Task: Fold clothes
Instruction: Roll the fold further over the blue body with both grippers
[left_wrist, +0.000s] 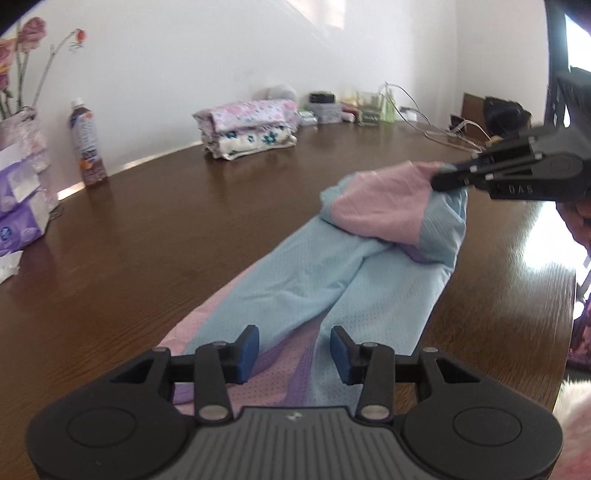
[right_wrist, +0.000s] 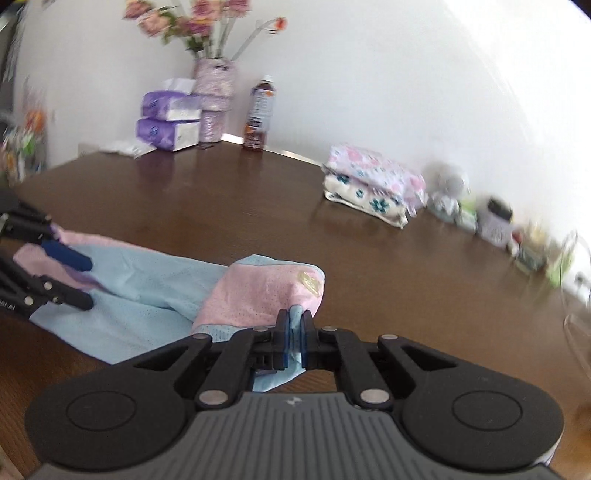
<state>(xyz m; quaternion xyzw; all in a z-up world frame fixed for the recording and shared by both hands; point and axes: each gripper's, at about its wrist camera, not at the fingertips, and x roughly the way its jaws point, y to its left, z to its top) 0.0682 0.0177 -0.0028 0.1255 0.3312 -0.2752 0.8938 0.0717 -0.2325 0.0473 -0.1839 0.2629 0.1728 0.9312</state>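
pale blue and pink mesh garment (left_wrist: 332, 273) is lying lengthwise on the brown wooden table (left_wrist: 155, 221), near its front edge. the right gripper (right_wrist: 294, 334) is pinching a lifted corner of it, jaws closed on cloth. the left gripper (left_wrist: 294, 352) is hovering over the other end, jaws spread wide. bare tabletop is stretching toward the folded floral stack (left_wrist: 249, 129).

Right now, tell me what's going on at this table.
A person with a handheld gripper in each hand is folding a blue and pink garment on the brown table. The right gripper is shut on one end of it, which is doubled over the rest. The left gripper is open over the other end, gripping nothing. A folded floral stack sits near the wall.
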